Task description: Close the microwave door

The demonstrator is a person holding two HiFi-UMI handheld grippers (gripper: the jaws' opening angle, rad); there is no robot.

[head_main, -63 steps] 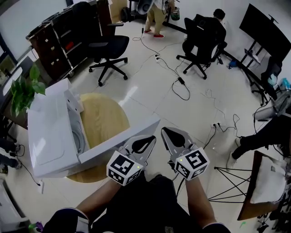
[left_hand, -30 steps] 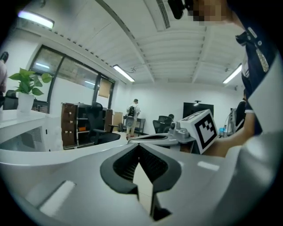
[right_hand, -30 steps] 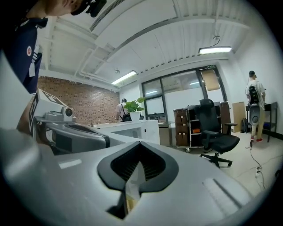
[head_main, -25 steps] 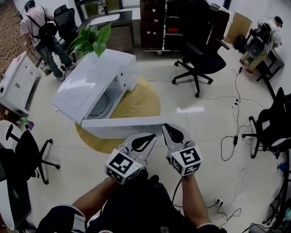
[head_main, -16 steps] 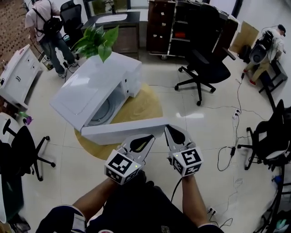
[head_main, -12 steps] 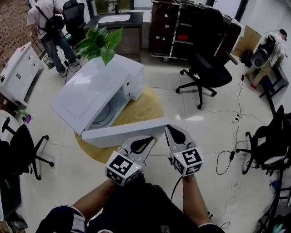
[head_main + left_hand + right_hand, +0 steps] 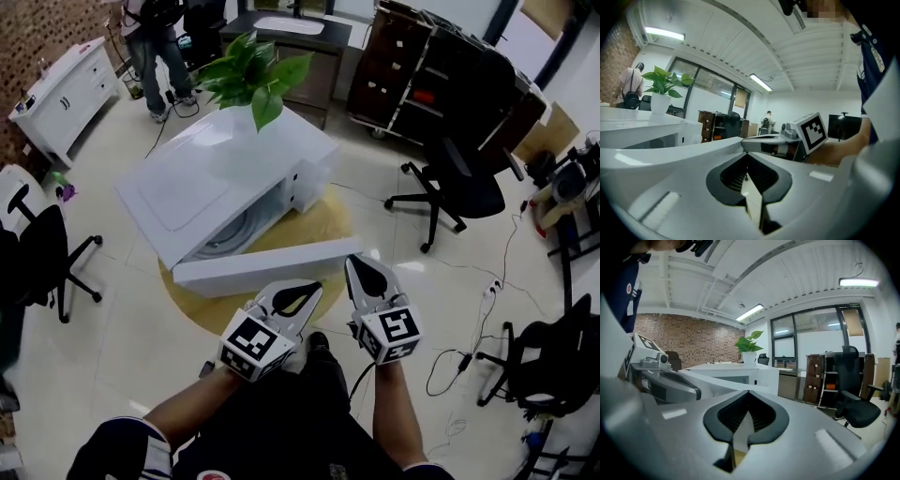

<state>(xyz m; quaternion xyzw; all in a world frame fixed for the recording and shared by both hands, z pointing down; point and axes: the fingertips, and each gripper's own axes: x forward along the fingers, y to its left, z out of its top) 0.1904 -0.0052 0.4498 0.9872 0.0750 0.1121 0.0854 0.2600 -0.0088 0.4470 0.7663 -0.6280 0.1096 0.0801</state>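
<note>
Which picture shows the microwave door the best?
The head view. It looks down on the whole microwave door, swung open in front of the microwave. The two gripper views look at it nearly edge-on, so only a low white strip shows.

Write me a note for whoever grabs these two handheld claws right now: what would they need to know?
Left gripper: jaws shut, empty, just outside the door.
Right gripper: jaws shut, empty, at the door's free end.
The microwave sits on a round wooden table, with its door wide open and swung toward you.
Done: both grippers are in position. I cannot tell if either one touches the door.
Left: probably push the free end round until the door shuts.
</note>
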